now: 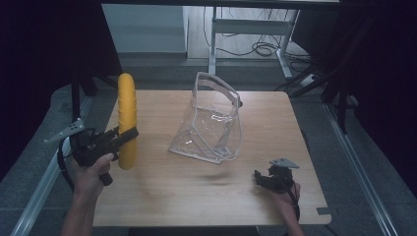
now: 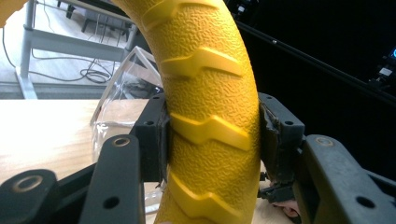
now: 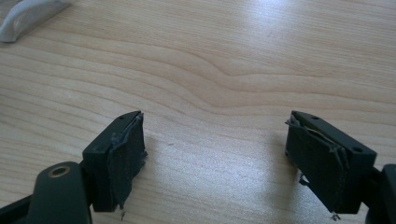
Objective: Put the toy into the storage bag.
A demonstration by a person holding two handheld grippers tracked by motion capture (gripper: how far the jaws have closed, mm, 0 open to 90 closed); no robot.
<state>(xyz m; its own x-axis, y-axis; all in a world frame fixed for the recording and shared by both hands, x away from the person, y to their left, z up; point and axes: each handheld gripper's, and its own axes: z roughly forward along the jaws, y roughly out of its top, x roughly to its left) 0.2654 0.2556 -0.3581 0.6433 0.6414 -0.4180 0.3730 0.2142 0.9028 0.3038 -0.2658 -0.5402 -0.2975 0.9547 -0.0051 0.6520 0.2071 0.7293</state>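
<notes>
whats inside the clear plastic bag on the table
Nothing shows inside the clear plastic pouch bag: the wooden table is visible straight through its walls. Glare and creases blur its lower corners, so something small and flat there could go unseen.

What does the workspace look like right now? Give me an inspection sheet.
Surface: wooden table, bare grain between the things.
Job's things: yellow ridged toy held upright above the table's left side; clear bag standing open mid-table.
Clutter: nothing seen.
Grippers: left tool shut on the toy, pads pressing its sides; right tool open, resting low at the near right, nothing between its pads.
Cables: black cable looping from the left tool; cords on the floor behind.
Surroundings: white desk frame beyond the table, dark curtains either side.
</notes>
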